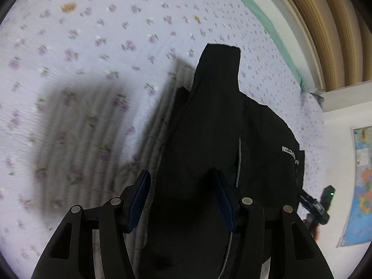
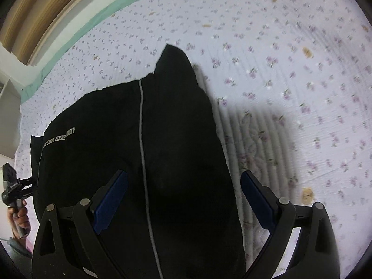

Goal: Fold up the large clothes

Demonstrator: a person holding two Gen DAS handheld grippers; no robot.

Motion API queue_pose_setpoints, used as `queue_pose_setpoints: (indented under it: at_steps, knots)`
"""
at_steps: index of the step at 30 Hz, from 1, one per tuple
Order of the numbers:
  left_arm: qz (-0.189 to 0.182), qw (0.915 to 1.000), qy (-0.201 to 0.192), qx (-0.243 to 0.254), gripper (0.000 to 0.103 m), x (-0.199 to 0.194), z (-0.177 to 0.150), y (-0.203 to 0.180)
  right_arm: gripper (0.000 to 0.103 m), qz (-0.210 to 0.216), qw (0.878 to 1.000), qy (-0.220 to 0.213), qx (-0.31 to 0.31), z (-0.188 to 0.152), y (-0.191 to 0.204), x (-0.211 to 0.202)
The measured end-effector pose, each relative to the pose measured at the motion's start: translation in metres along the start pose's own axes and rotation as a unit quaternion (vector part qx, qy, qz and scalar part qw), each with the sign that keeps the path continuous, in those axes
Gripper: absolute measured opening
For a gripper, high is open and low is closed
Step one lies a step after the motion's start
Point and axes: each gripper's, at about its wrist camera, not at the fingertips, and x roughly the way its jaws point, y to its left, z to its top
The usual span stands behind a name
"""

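Black fabric garment (image 1: 209, 139) with a thin white stripe and white lettering hangs over the bed's pale floral-print sheet (image 1: 93, 46), its far end touching or close to the sheet. Left hand-held gripper (image 1: 182, 200): blue pads apart, cloth bunched between them, grip uncertain. Right hand-held gripper (image 2: 183, 200): pads wide apart, garment between them, contact cannot be told.
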Motion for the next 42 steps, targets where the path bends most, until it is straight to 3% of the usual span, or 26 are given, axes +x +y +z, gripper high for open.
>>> queue_pose_setpoints:
  at_steps: [8,19,23,25,27,33,42]
  knots:
    - [-0.035,0.999,0.026,-0.006,0.062,0.026,0.007,0.002,0.098,0.035,0.998,0.046,0.005,0.001,-0.01,0.037]
    - [-0.099,0.9927,0.061,-0.032,0.068,0.048,0.011,0.012,0.103,0.094,0.993,0.077,0.008,0.009,-0.01,0.064]
    - [-0.091,0.993,0.073,-0.014,0.068,0.044,0.01,0.008,0.103,0.104,0.991,0.089,-0.007,0.009,0.0,0.068]
    - [-0.078,0.9933,0.083,0.021,0.068,0.034,0.011,0.001,0.092,0.118,0.988,0.098,-0.033,0.006,0.009,0.065]
    - [-0.081,0.9921,0.092,0.027,0.068,0.031,0.011,0.0,0.088,0.117,0.986,0.102,-0.056,0.002,0.02,0.062]
    - [-0.101,0.989,0.107,0.002,0.068,0.038,0.02,0.016,0.088,0.137,0.983,0.114,-0.034,0.008,0.009,0.072]
    - [-0.123,0.9859,0.112,-0.01,0.068,0.041,0.013,0.029,0.094,0.148,0.981,0.118,-0.035,0.007,0.027,0.08]
